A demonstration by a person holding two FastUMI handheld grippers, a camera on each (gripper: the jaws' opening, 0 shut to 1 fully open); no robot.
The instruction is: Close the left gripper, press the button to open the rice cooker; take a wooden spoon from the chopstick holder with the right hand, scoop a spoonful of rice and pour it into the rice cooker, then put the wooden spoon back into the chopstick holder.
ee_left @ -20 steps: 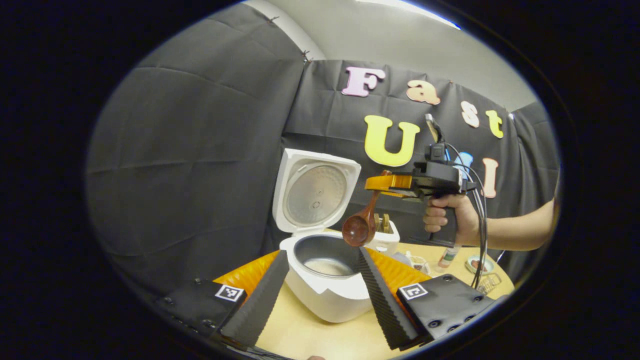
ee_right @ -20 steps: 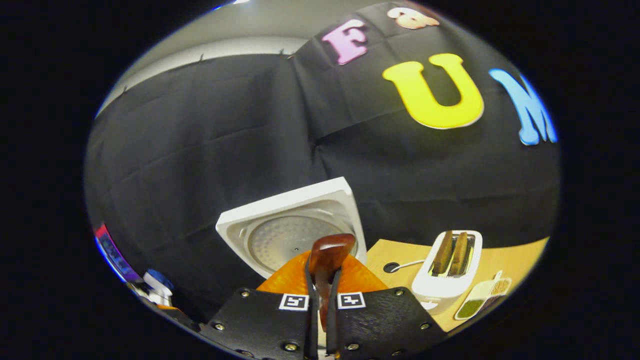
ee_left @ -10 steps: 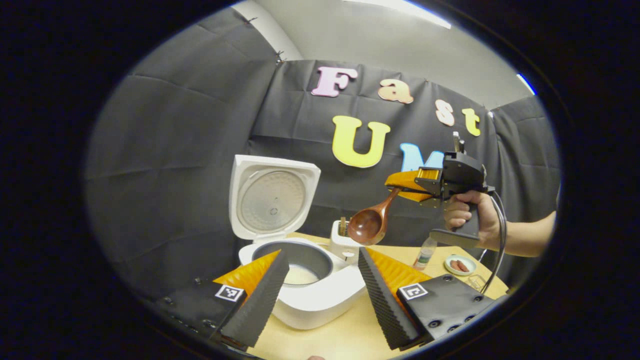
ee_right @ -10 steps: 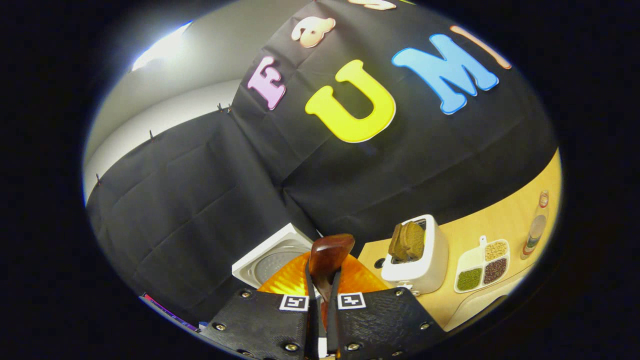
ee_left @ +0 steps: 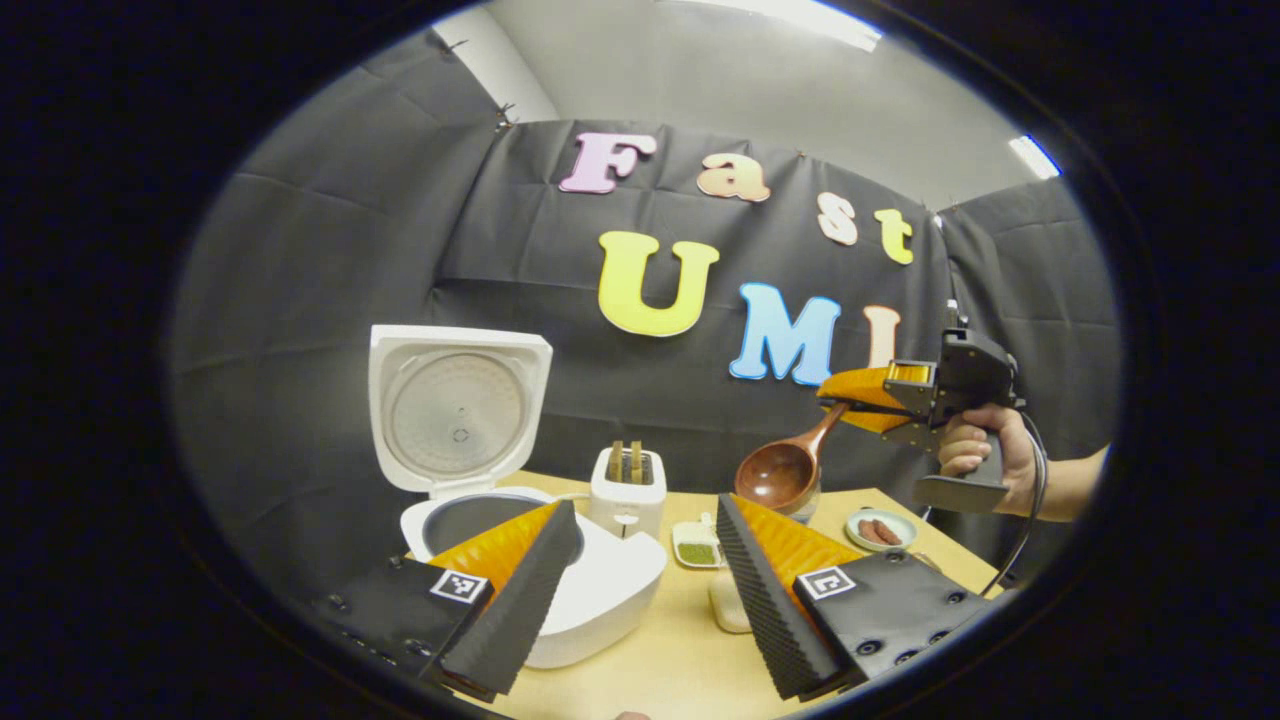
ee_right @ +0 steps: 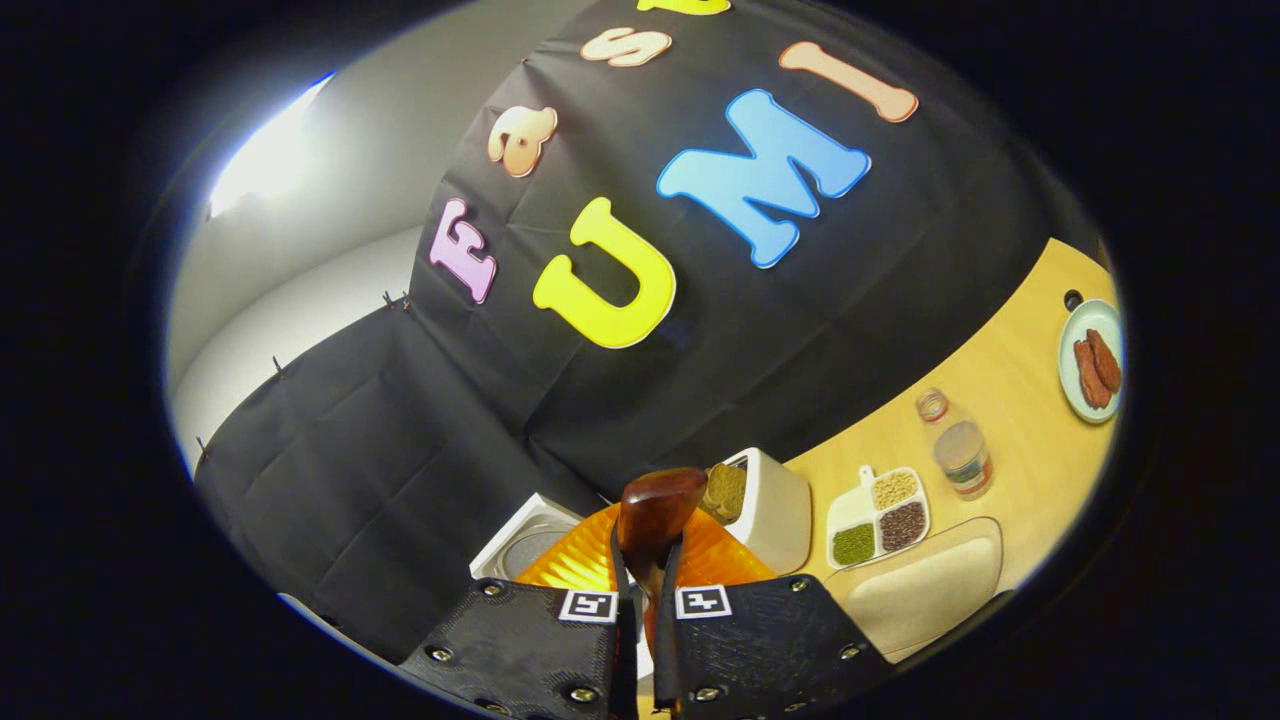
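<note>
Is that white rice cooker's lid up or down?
Up. The white rice cooker's square lid stands upright, its round inner plate facing outward above the dark pot.

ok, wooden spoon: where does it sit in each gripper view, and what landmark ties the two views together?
Left gripper view: wooden spoon hangs right of centre, its handle clamped in the right gripper, bowl low above the table.
Right gripper view: the spoon sticks up at bottom centre between the gripper's own fingers.
Shared landmark: white toaster, just right of the open rice cooker.
</note>
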